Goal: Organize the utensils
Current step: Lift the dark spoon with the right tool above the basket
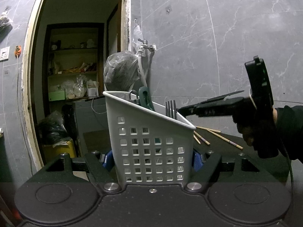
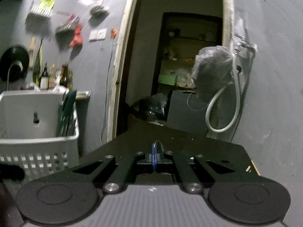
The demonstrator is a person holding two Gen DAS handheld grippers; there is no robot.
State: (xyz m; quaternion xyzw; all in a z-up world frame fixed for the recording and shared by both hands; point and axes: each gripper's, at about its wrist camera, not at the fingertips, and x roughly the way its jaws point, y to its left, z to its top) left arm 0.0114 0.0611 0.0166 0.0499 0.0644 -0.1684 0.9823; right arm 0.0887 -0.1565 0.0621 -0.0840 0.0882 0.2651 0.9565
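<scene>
Left tongs (image 1: 152, 159) are squeezing a white basket (image 1: 149, 147) sitting on the dark tabletop (image 1: 223, 143). Right tongs (image 2: 154, 158) are pinched nearly closed, holding nothing, tips beside a fork (image 1: 171, 109) standing in the basket. Chopsticks (image 1: 223, 139) are lying behind.

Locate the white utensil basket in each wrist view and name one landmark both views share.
Left wrist: the basket stands centre frame, between the left gripper fingers.
Right wrist: the same basket sits at the left edge, blurred.
Shared landmark: the grey plastic bag hanging by the doorway.
</scene>
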